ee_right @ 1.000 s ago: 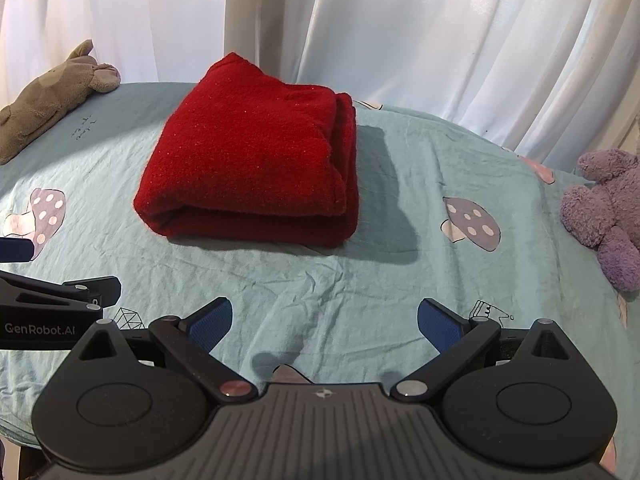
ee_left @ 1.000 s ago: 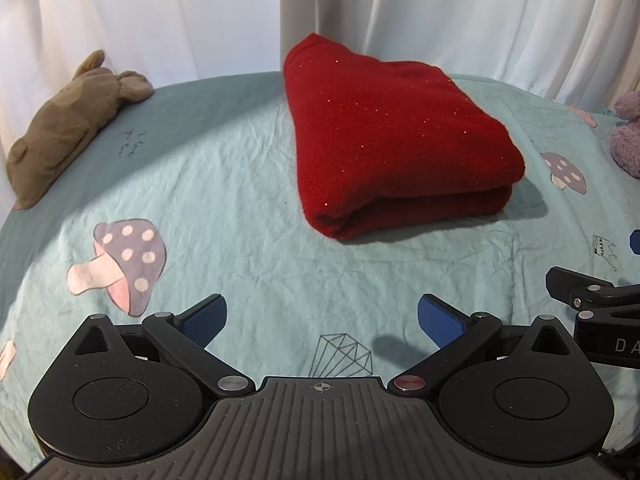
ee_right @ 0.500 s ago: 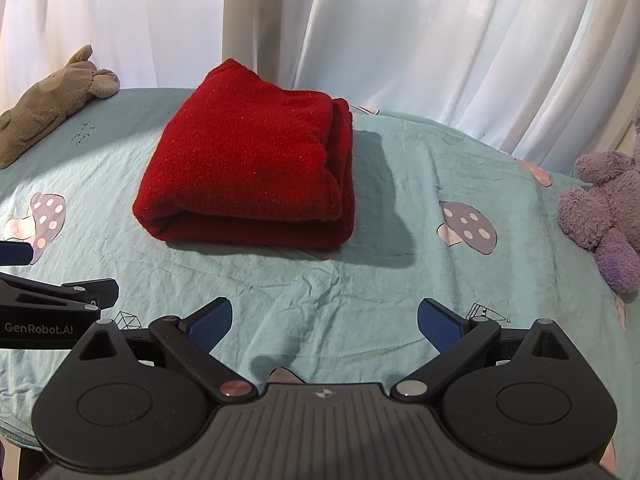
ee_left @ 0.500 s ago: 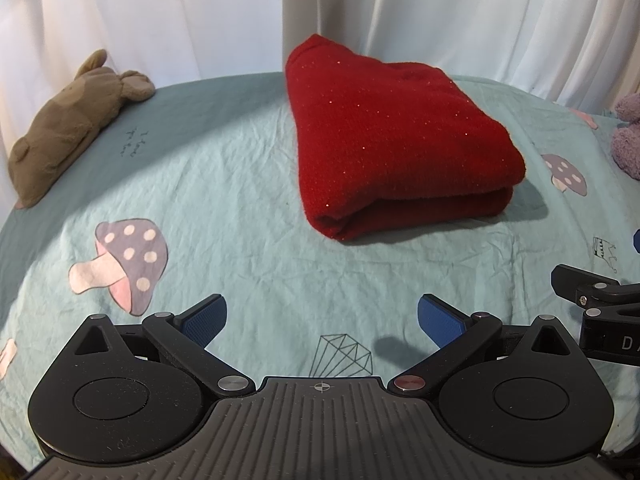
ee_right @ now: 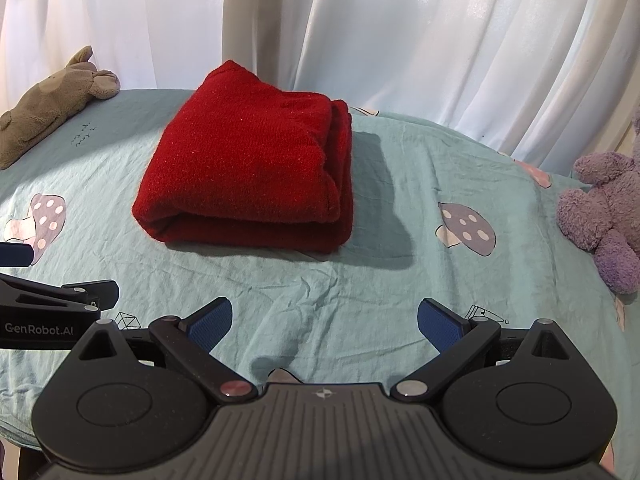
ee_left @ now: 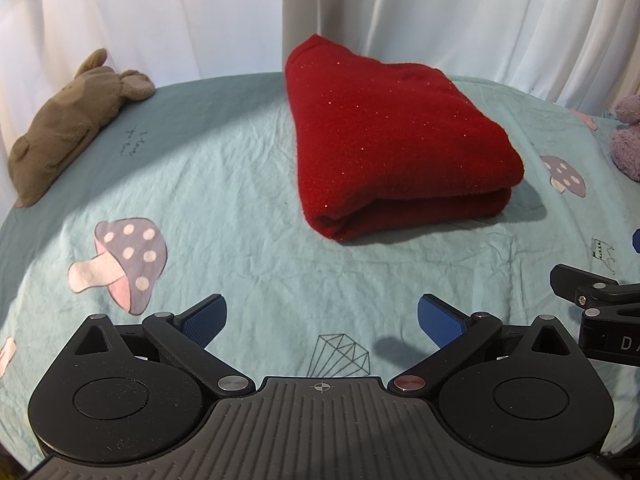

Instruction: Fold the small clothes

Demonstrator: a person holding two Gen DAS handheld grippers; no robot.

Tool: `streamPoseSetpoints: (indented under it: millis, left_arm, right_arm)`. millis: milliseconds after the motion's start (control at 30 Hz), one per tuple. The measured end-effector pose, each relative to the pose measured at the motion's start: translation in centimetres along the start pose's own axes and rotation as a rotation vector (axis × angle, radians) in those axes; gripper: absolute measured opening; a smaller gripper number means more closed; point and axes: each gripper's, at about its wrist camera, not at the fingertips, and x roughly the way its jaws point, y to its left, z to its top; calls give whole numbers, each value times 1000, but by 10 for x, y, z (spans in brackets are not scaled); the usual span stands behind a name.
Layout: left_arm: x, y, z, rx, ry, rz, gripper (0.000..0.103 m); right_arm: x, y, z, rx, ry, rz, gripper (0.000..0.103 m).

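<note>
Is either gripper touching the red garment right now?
No, the left gripper and right gripper both hang open over bare sheet, well short of the folded red garment.

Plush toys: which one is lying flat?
The brown plush toy, stretched flat at the cloth's far left edge. The purple plush toy sits bunched up at the right.

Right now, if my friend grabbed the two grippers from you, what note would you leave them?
Left gripper: open, empty, hovering over the sheet short of the garment.
Right gripper: open, empty, likewise held short of it.
Red garment: lies folded in a thick, neat stack on the teal mushroom-print sheet, near the curtain.
Brown plush toy lies at the far left edge, purple plush toy at the right; neither touches the garment.
Done: this piece looks fully folded.
Left: probably nothing here; no other clothes are in view.
</note>
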Motion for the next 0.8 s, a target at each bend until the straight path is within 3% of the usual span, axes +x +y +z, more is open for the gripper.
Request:
streamPoseSetpoints:
  millis: [800]
  left_arm:
    - [-3,-2,3,0,-7,3,103]
  right_arm:
    - [0,-4,-1,3,0,9,99]
